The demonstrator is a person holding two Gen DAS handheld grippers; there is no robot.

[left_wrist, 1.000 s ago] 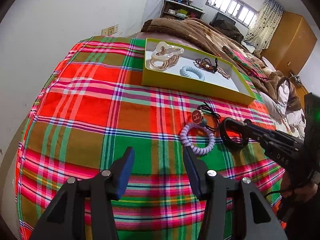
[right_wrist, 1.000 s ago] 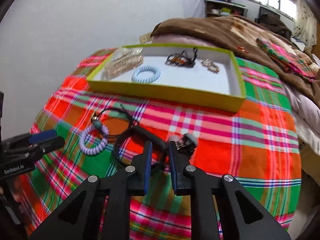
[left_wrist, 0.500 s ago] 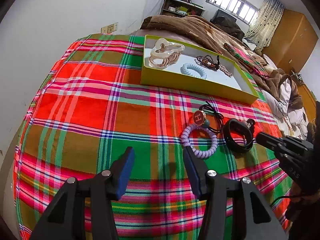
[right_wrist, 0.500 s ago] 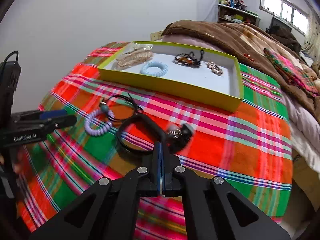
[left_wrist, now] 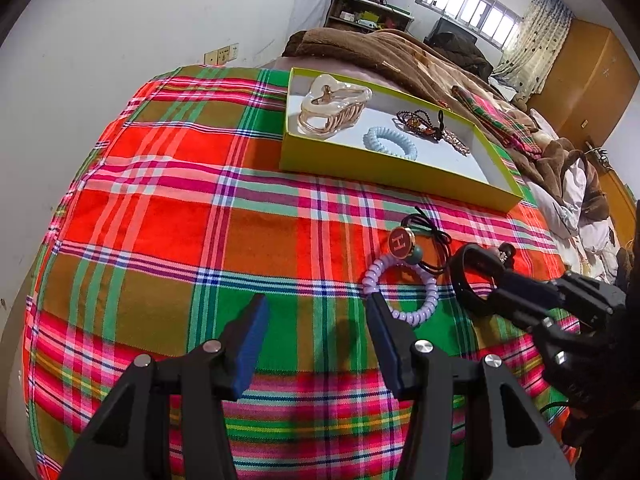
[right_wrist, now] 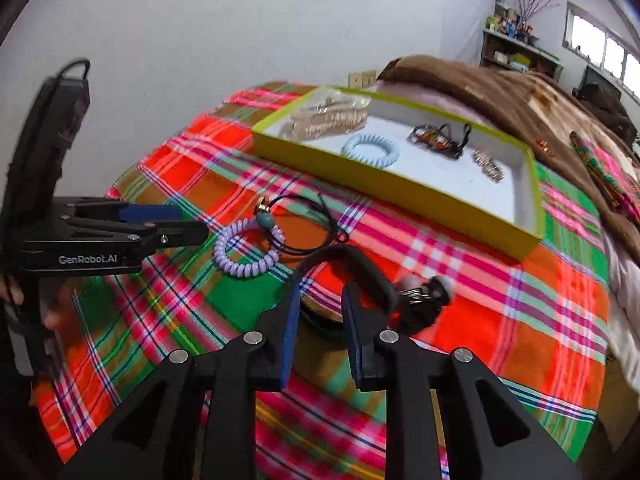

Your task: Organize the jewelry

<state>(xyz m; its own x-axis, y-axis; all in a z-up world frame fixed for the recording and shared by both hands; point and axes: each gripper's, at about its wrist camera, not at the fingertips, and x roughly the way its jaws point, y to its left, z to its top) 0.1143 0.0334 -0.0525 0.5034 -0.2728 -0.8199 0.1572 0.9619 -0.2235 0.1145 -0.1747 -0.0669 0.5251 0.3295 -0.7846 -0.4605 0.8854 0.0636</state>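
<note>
So the right gripper (right_wrist: 318, 312) has just been opening its jaws. The pads sit on either side of the near arc of the black strap-like band with a metal charm (right_wrist: 352, 280) and aren't pressing on it, so it's let go, not clamped. The band lies on the red-green plaid cloth (right_wrist: 500, 320), well short of the yellow-green shallow box with a white floor (right_wrist: 400, 184) out ahead.

The left gripper (left_wrist: 316, 324) hovers with its jaws parted and nothing in them. The lilac spiral hair tie (left_wrist: 400, 292) is just past its right finger.

My worry is the band being thin and floppy. A pinch on one arc could slip or drag it into the black cord tie with the round "H" disc (left_wrist: 402, 242) nearby.

Readable writing: "GenRobot.AI" on the left gripper's body.
</note>
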